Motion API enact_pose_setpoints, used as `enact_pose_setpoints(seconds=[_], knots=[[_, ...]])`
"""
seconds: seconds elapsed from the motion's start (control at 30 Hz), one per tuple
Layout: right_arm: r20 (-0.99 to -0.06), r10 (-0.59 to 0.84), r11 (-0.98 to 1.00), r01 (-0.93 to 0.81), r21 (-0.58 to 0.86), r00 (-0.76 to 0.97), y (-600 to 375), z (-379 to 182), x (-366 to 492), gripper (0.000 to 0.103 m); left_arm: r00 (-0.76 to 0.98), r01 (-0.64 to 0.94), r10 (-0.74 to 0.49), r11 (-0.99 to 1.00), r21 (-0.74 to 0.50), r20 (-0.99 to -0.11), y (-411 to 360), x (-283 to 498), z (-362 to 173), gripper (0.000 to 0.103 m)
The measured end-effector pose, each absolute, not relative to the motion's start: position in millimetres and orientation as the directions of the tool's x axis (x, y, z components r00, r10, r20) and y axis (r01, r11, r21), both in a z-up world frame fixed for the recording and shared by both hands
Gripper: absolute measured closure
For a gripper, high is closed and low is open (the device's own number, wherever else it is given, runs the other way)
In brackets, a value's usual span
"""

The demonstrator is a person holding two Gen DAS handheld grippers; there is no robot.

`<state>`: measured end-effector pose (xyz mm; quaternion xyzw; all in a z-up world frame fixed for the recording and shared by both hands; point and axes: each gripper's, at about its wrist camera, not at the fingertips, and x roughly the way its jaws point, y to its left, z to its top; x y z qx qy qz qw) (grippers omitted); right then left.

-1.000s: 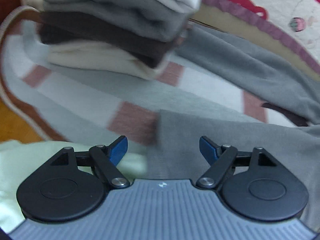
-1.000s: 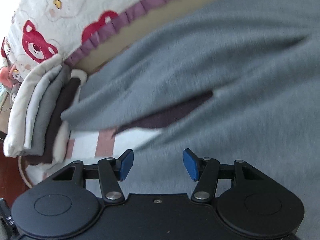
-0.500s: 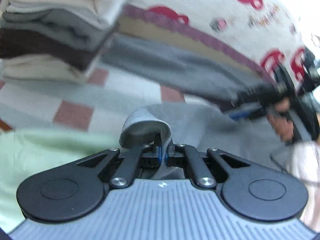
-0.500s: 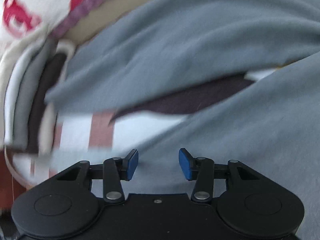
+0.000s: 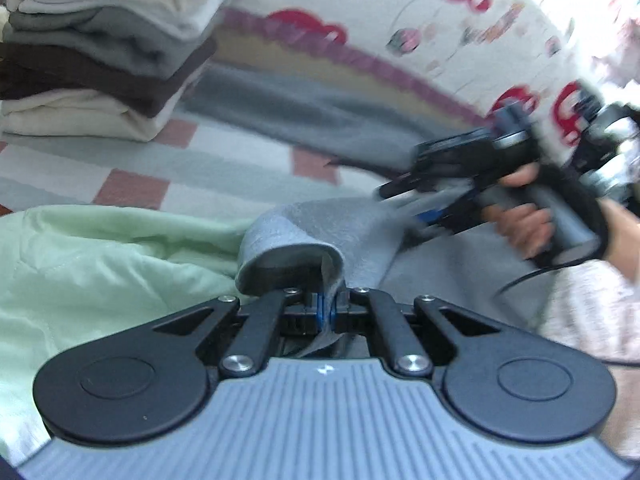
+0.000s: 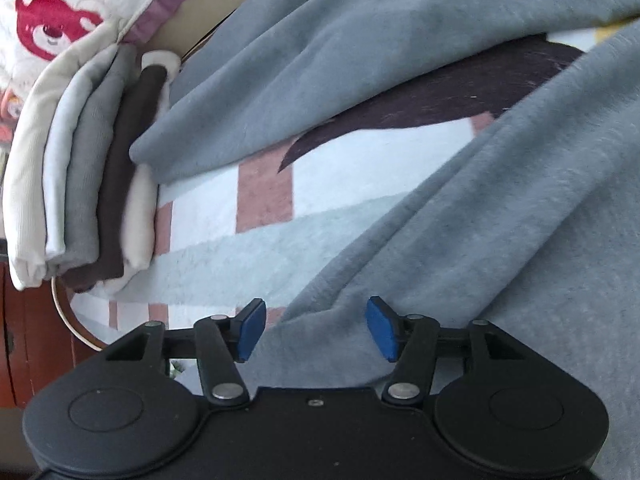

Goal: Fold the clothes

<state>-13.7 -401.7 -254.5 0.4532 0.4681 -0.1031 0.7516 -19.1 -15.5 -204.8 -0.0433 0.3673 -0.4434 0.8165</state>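
The left gripper (image 5: pixel 327 312) is pinching a fold of the grey garment (image 5: pixel 304 228) at lower centre. The right gripper (image 6: pixel 316 328) is hovering spread over that garment (image 6: pixel 500 240), folded stack (image 6: pixel 92 168) at left.

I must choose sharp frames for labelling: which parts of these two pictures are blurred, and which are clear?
Left wrist view: the right gripper and the hand holding it are smeared by motion, as is the bear-print quilt; the left gripper, shut on the grey garment, is sharp. Right wrist view: mostly clear; the folded stack is slightly soft.
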Motion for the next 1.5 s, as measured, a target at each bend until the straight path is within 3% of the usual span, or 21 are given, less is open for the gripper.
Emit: enact_pose_setpoints(seconds=[0.13, 0.17, 0.2, 0.23, 0.33, 0.57, 0.67, 0.77, 0.87, 0.93, 1.0, 1.03, 1.07, 1.13, 1.33, 1.43, 1.5], knots=[[-0.874, 0.201, 0.671, 0.588, 0.452, 0.442, -383, -250, 7, 0.037, 0.353, 0.695, -0.768, 0.598, -0.400, -0.534, -9, -32, -198, 0.101], [-0.893, 0.163, 0.722, 0.567, 0.397, 0.419, -374, -247, 12, 0.042, 0.362, 0.697, -0.761, 0.605, -0.386, -0.539, -10, -34, -198, 0.101], [-0.905, 0.119, 0.780, 0.525, 0.340, 0.409, -362, -244, 16, 0.055, 0.367, 0.694, -0.757, 0.610, -0.383, -0.541, -11, -35, -198, 0.101], [-0.909, 0.077, 0.825, 0.486, 0.289, 0.410, -352, -243, 18, 0.086, 0.373, 0.691, -0.753, 0.615, -0.380, -0.542, -12, -35, -199, 0.101], [-0.881, -0.019, 0.887, 0.415, 0.203, 0.473, -334, -241, 4, 0.094, 0.388, 0.681, -0.742, 0.631, -0.372, -0.547, -14, -35, -200, 0.101], [-0.665, 0.028, 0.798, 0.384, 0.465, 0.747, -371, -204, -45, 0.097, 0.446, 0.675, -0.725, 0.658, -0.335, -0.526, -14, -28, -189, 0.101], [-0.605, -0.004, 0.786, 0.377, 0.490, 0.796, -381, -176, -37, 0.097, 0.491, 0.685, -0.712, 0.672, -0.283, -0.502, -25, -15, -170, 0.101], [-0.547, -0.040, 0.794, 0.359, 0.491, 0.836, -386, -154, -18, 0.097, 0.608, 0.650, -0.676, 0.725, -0.229, -0.416, -32, 10, -144, 0.101], [-0.541, -0.070, 0.792, 0.376, 0.480, 0.838, -393, -149, -8, 0.097, 0.686, 0.586, -0.618, 0.782, -0.213, -0.384, -43, 42, -136, 0.100], [-0.543, -0.090, 0.788, 0.393, 0.473, 0.835, -397, -147, -4, 0.094, 0.754, 0.503, -0.493, 0.858, -0.101, -0.435, -56, 59, -150, 0.095], [-0.546, -0.109, 0.784, 0.409, 0.466, 0.831, -402, -146, 1, 0.084, 0.784, 0.420, -0.372, 0.907, -0.016, -0.497, -62, 73, -167, 0.094], [-0.542, -0.106, 0.786, 0.405, 0.468, 0.833, -403, -144, 0, 0.077, 0.750, 0.421, -0.389, 0.905, -0.068, -0.534, -53, 75, -173, 0.090], [-0.532, -0.079, 0.793, 0.376, 0.479, 0.843, -402, -141, -8, 0.059, 0.712, 0.421, -0.413, 0.898, -0.127, -0.568, -44, 76, -179, 0.088], [-0.530, -0.043, 0.814, 0.337, 0.473, 0.847, -401, -138, -26, 0.045, 0.633, 0.387, -0.475, 0.878, -0.281, -0.612, -18, 72, -191, 0.070], [-0.604, 0.118, 0.827, 0.259, 0.499, 0.788, -387, -168, -72, 0.045, 0.467, 0.343, -0.551, 0.834, -0.433, -0.692, 24, 40, -207, 0.069], [-0.635, 0.205, 0.840, 0.199, 0.506, 0.745, -371, -182, -87, 0.045, 0.407, 0.343, -0.601, 0.798, -0.495, -0.688, 32, 26, -209, 0.055], [-0.657, 0.245, 0.867, 0.142, 0.478, 0.713, -351, -187, -87, 0.045, 0.392, 0.331, -0.604, 0.796, -0.506, -0.694, 29, 21, -214, 0.054]])
